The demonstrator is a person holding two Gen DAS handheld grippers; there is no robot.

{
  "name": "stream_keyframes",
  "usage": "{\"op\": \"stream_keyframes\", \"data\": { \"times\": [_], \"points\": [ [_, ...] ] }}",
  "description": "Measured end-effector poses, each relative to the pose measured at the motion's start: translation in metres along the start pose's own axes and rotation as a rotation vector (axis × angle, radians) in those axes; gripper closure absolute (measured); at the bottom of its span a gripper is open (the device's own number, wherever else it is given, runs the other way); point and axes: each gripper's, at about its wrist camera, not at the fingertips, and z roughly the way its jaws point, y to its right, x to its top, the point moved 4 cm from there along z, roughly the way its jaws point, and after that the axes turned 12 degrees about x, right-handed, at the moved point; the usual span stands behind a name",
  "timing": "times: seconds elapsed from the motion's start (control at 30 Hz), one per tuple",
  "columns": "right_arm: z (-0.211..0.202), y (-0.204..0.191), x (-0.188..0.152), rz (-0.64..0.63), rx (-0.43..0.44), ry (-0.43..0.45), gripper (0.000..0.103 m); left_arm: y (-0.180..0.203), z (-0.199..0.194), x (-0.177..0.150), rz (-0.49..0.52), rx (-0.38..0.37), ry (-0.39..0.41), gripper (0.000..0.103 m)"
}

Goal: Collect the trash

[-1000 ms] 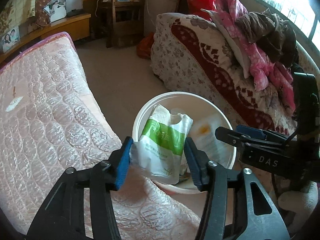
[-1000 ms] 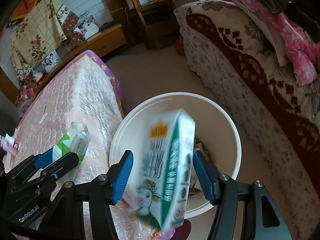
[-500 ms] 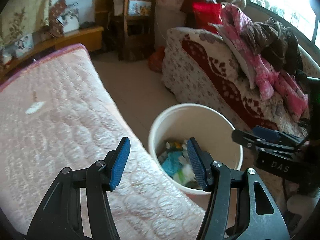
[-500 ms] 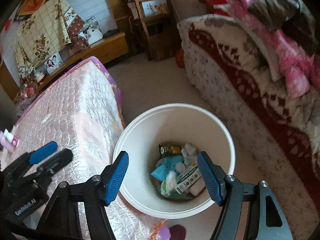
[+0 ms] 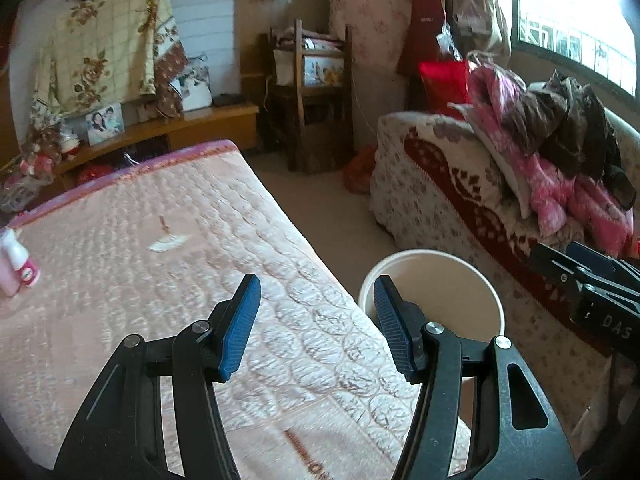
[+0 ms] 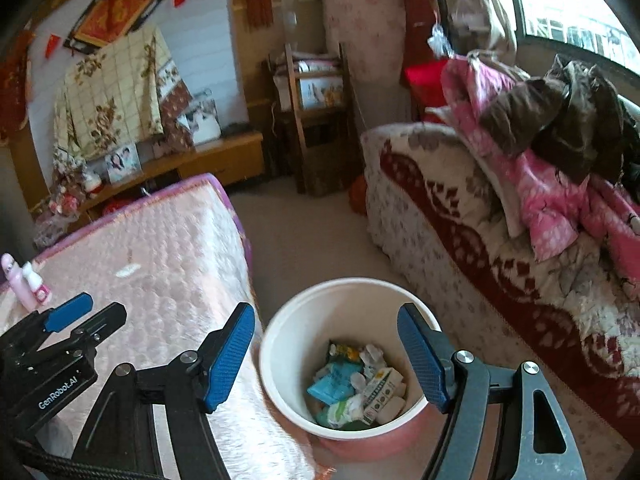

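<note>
Both packets that sat between my fingers a second ago have gone, and they now lie in the bucket (image 6: 344, 364) with the other trash (image 6: 356, 384). My left gripper (image 5: 316, 324) is spread wide and holds nothing; it has lifted and swung away, so the quilted mattress (image 5: 160, 280) fills the space under and ahead of it, and the bucket (image 5: 432, 292) shows only its rim and inner wall behind my right-hand finger. My right gripper (image 6: 326, 356) is also wide open and empty, hanging right over the bucket's mouth. Only this view looks down inside: a blue packet, a green-and-white pouch and a printed carton are piled at the bottom. It also catches my left gripper (image 6: 68, 320) low at its left side, over the mattress. Two pink bottles (image 6: 26, 280) stand far off to the left of both grippers; the left view cuts them (image 5: 14, 268) at its edge. A sofa (image 5: 460, 200) heaped with clothes runs along to the right.
</note>
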Motion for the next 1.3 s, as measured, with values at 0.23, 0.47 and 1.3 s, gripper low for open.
{"op": "stream_keyframes", "data": {
  "times": [0.23, 0.47, 1.3],
  "points": [
    [-0.036, -0.028, 0.002, -0.034, -0.023, 0.095, 0.019, -0.021, -0.038, 0.003, -0.022, 0.026, 0.086, 0.041],
    [-0.054, -0.043, 0.0, -0.048, -0.014, 0.133, 0.015, -0.037, -0.066, 0.003, -0.044, 0.028, 0.156, 0.022],
    [-0.08, -0.067, -0.001, -0.072, 0.006, 0.169, 0.009, -0.055, -0.082, 0.0, -0.043, 0.118, 0.182, 0.022]
  ]
}}
